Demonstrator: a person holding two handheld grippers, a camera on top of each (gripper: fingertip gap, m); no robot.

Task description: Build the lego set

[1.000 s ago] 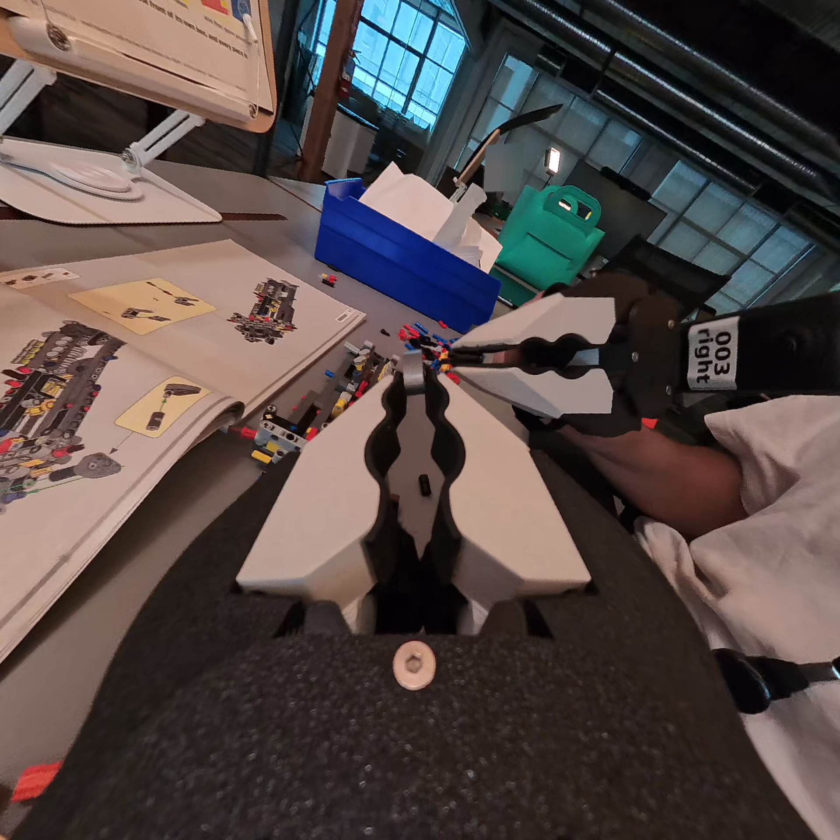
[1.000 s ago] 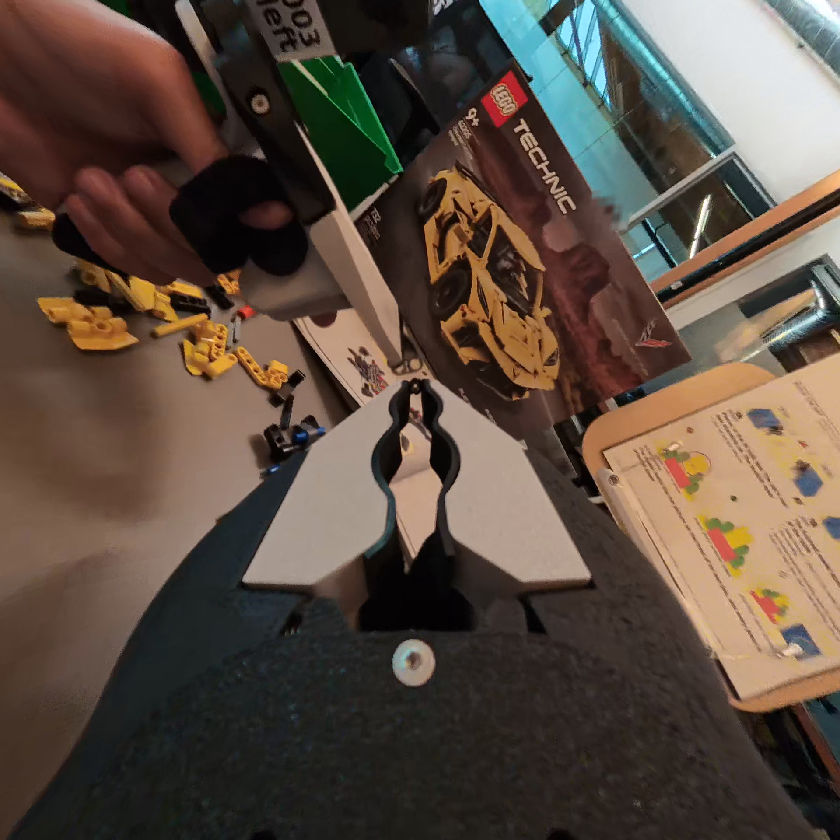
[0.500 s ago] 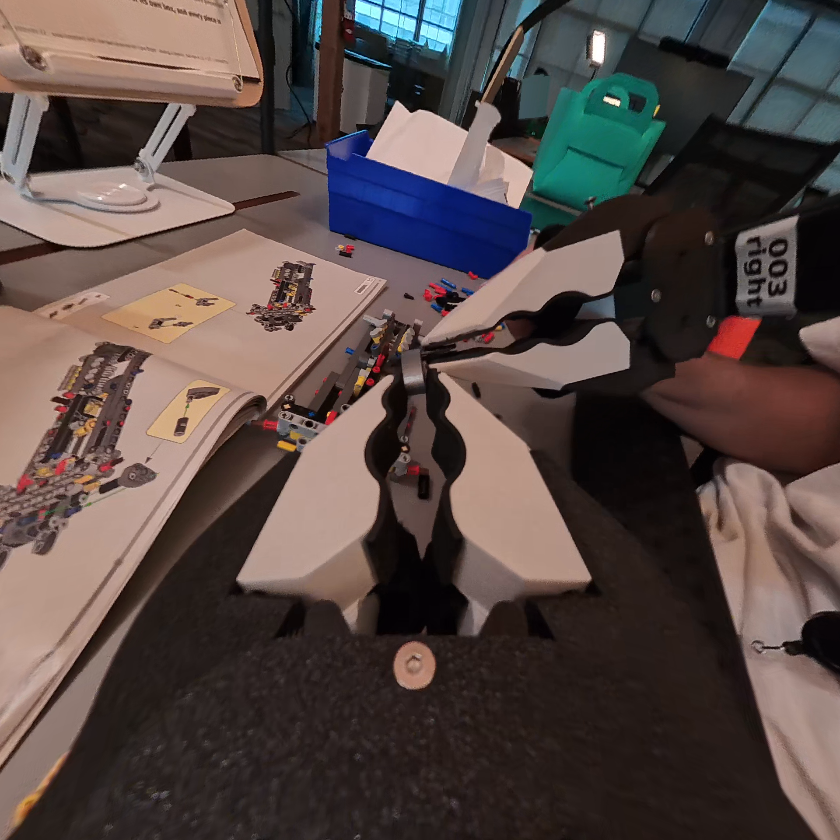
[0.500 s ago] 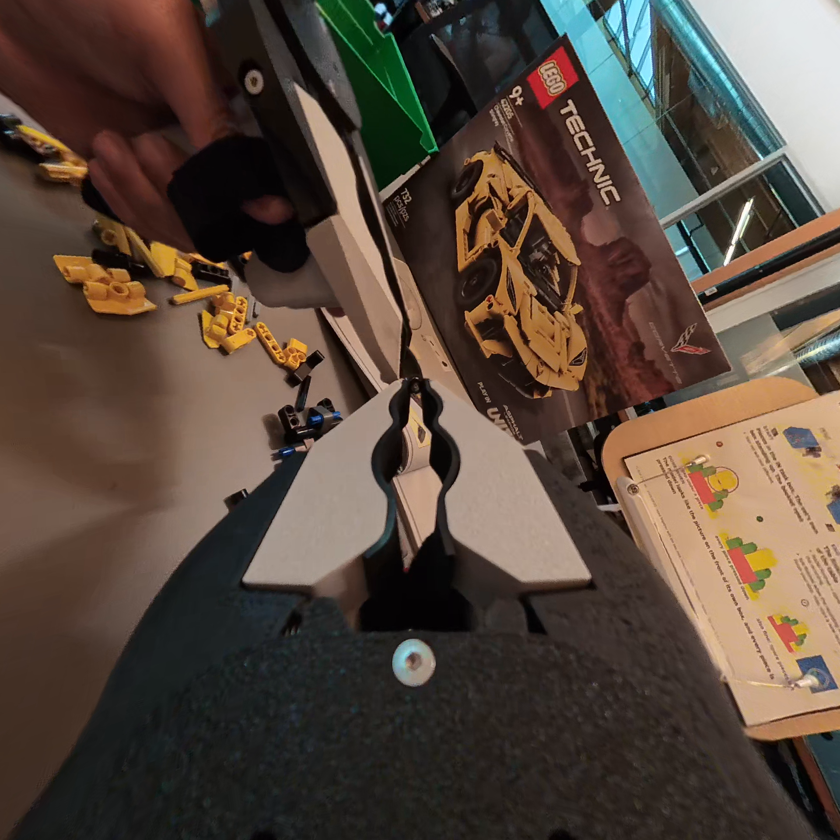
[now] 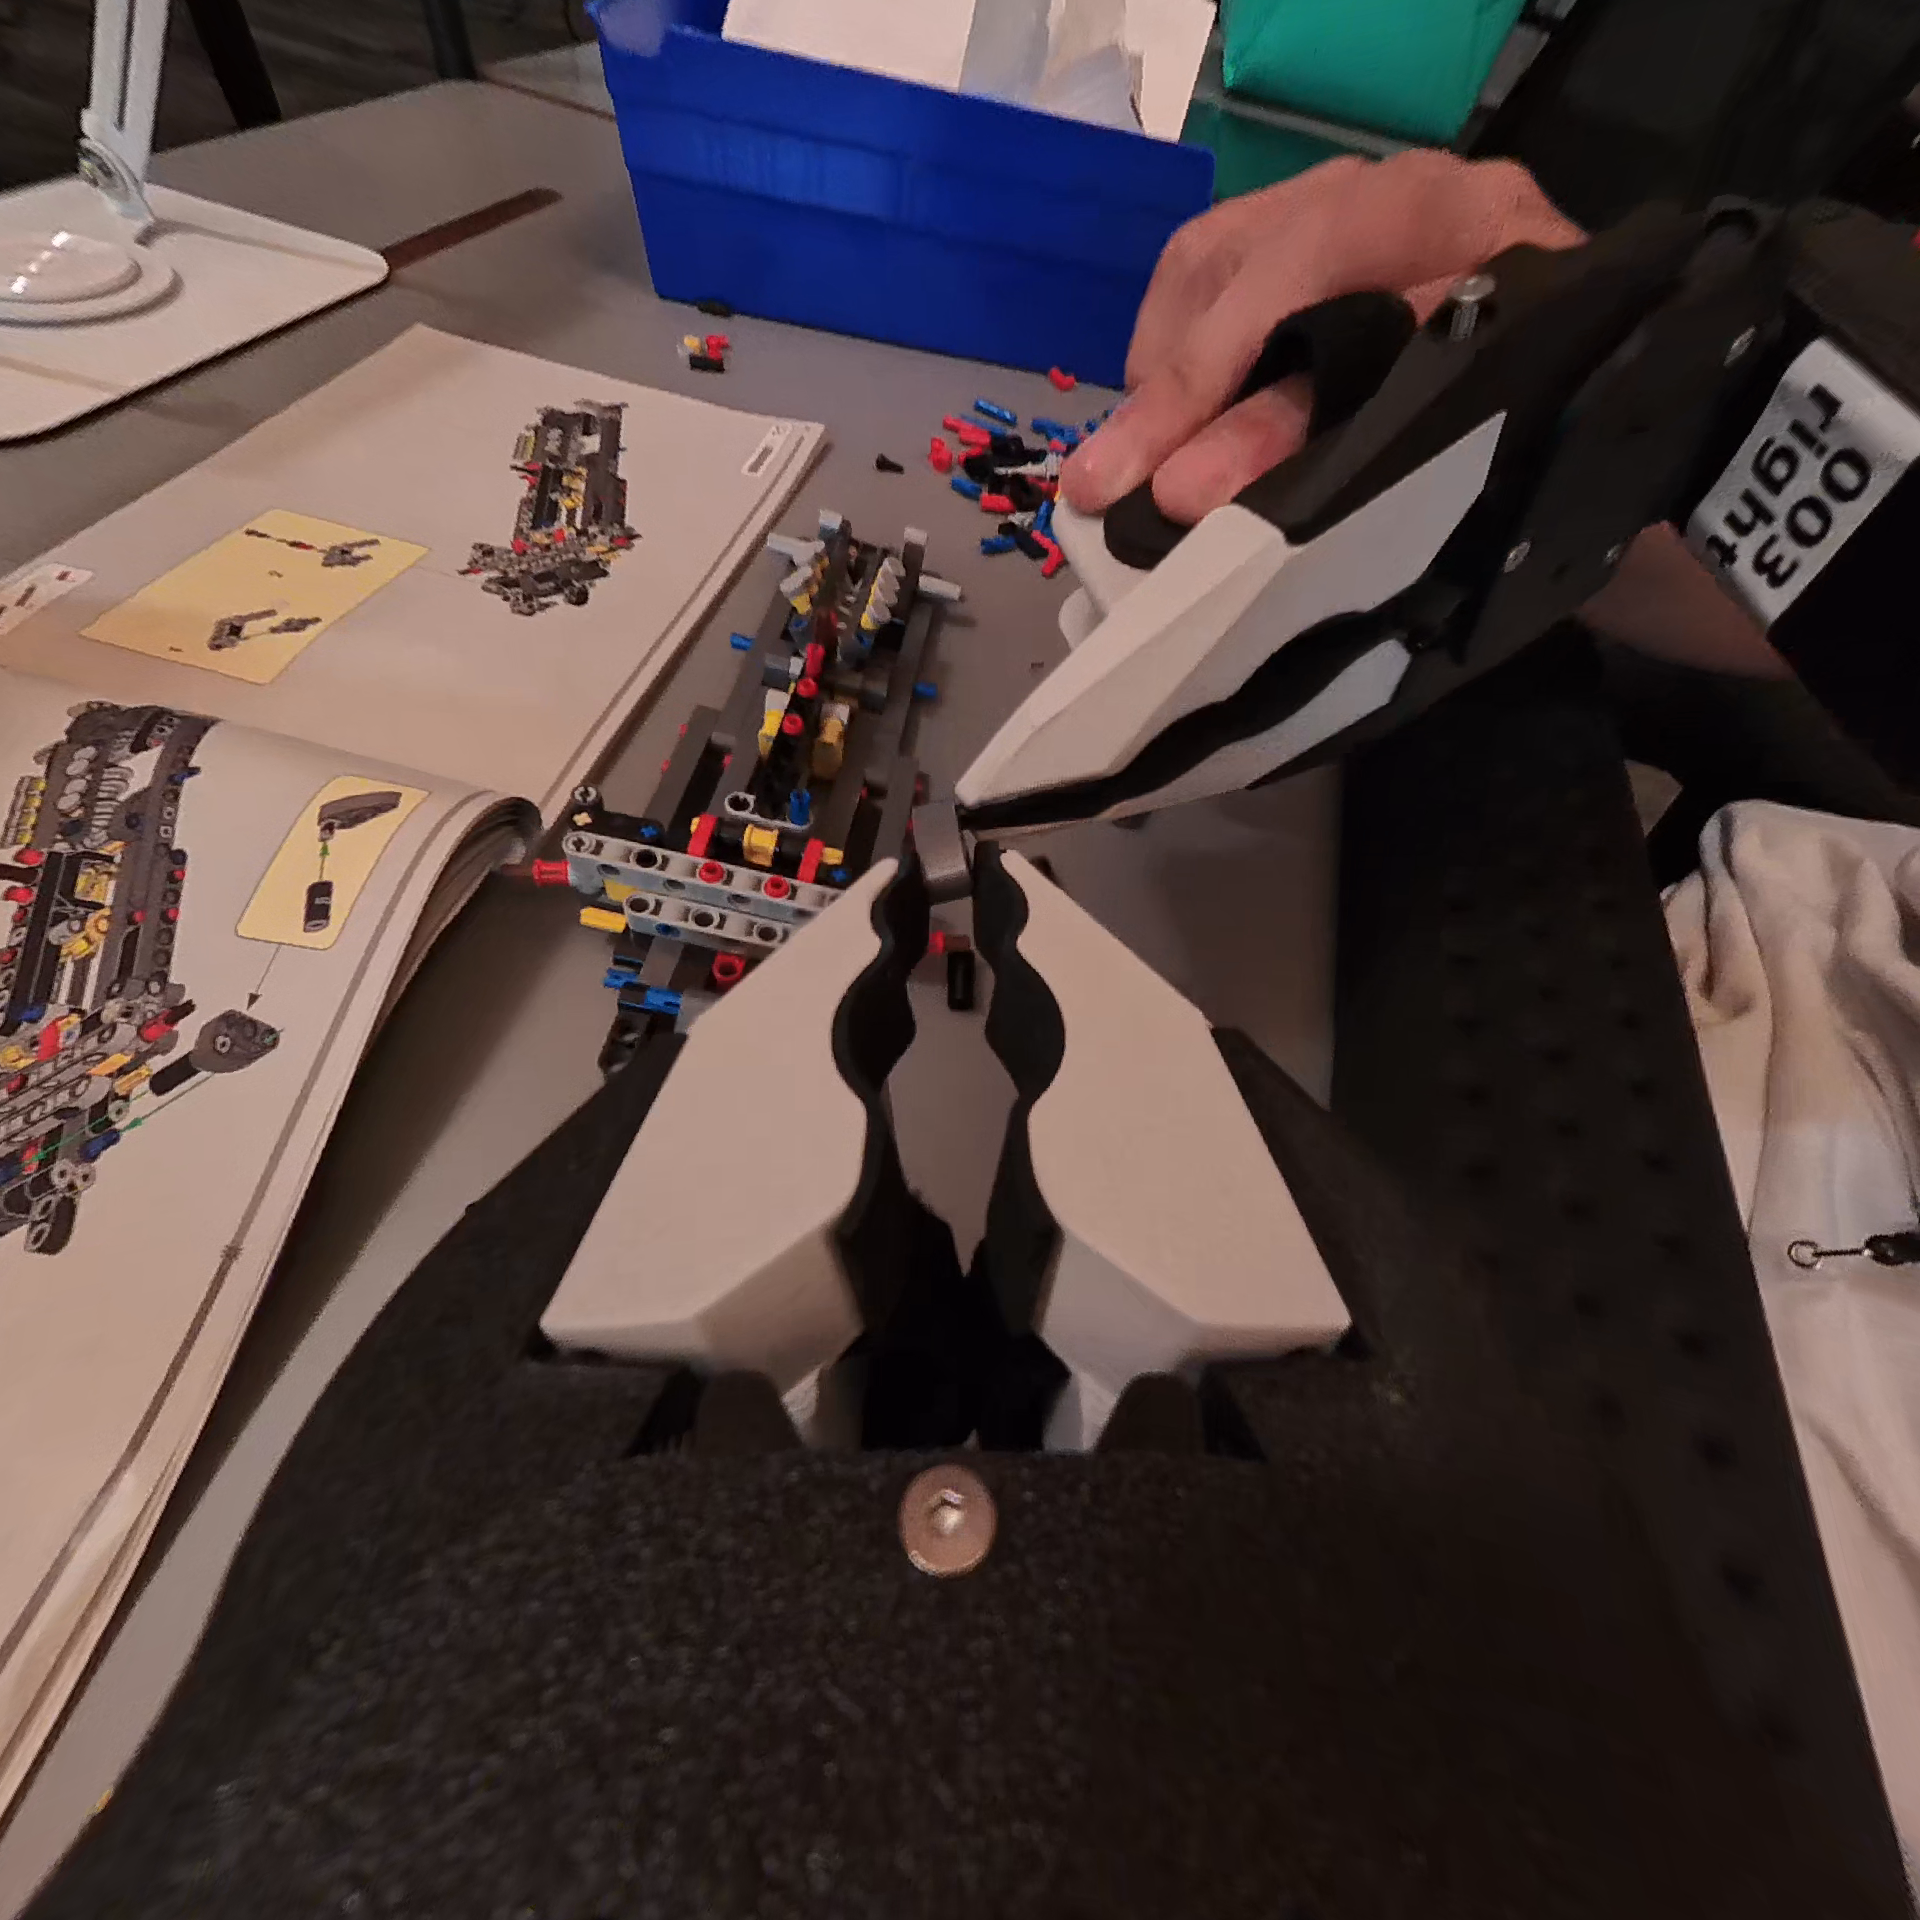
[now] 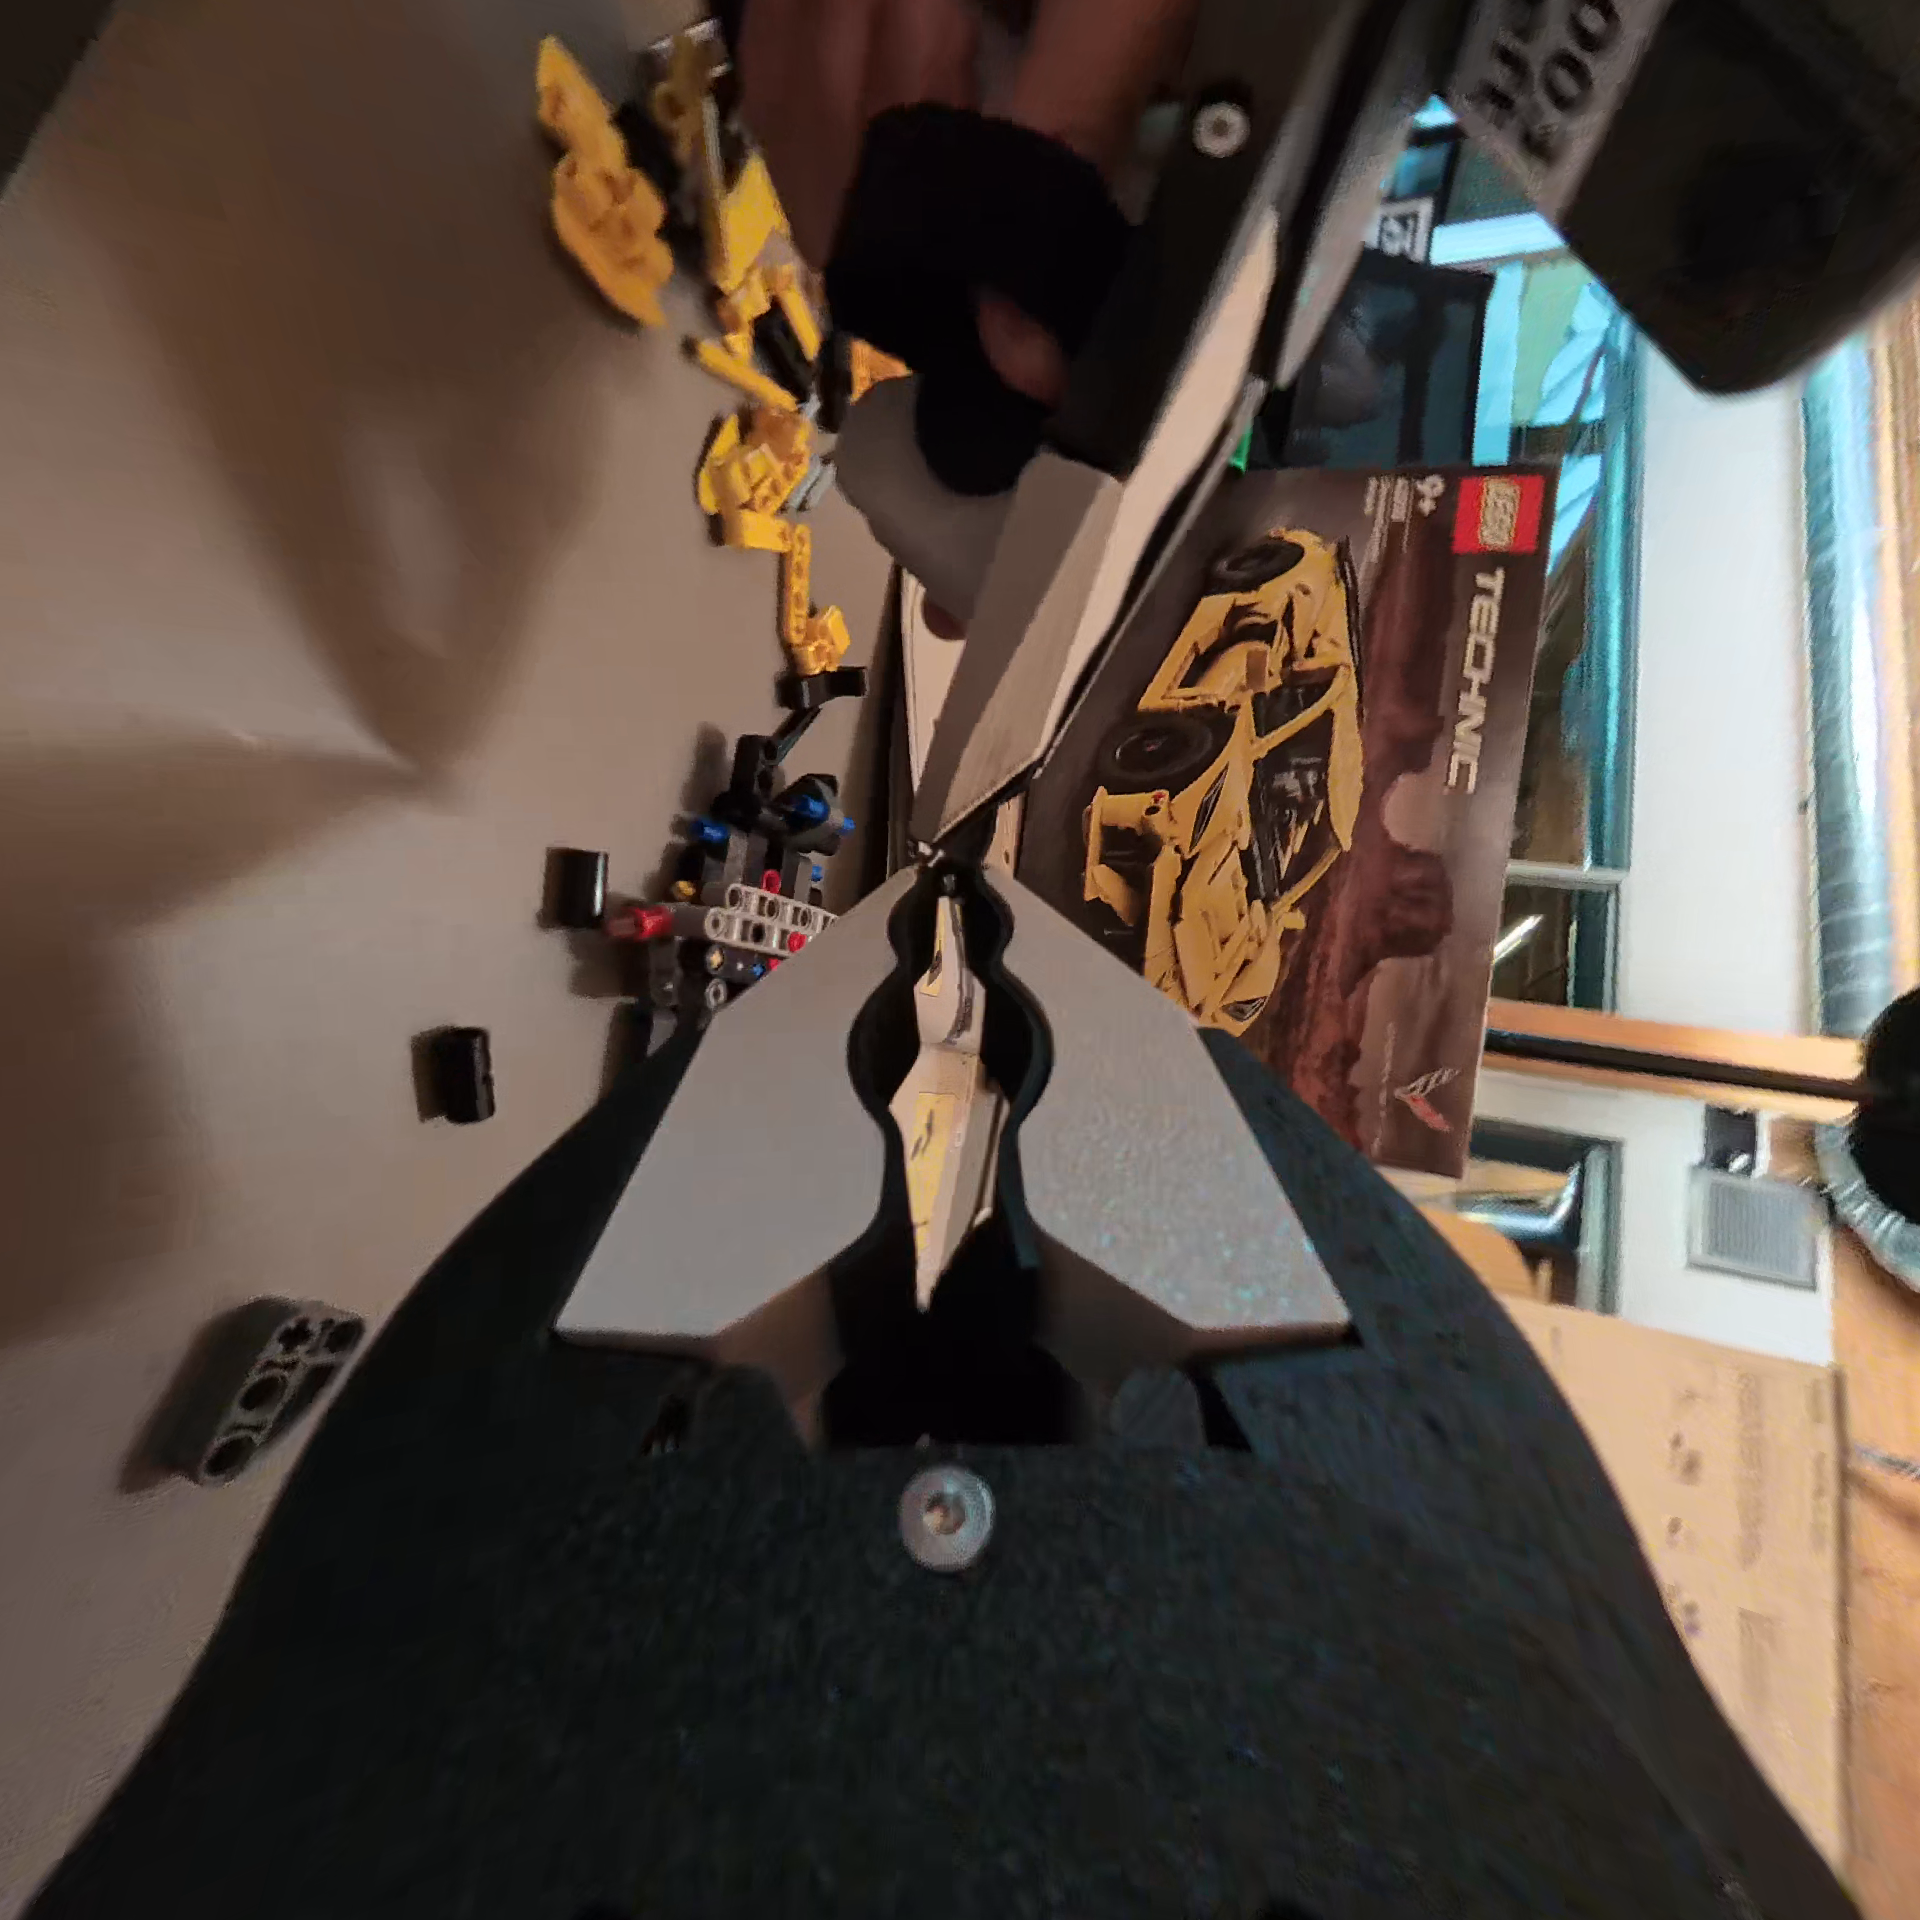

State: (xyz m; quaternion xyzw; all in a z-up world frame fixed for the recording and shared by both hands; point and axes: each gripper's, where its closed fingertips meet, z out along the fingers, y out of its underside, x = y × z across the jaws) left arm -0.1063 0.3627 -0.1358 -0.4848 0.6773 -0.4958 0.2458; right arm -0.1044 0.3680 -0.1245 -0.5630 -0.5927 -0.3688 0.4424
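Left gripper (image 5: 943, 871) at frame centre, tips clamped on small grey ring piece (image 5: 941, 860). Instruction booklet (image 5: 312, 665) open at frame left. Partly built lego chassis (image 5: 790, 748) on grey table (image 5: 499, 229), left of centre, just beyond gripper tips. Right gripper (image 5: 971, 808) enters from upper right, tips closed together, touching ring. Loose red and blue pins (image 5: 1003, 468) upper centre, before blue bin (image 5: 894, 208).

Right wrist view: yellow parts (image 6: 727, 312) upper left, set box (image 6: 1299, 790) right.
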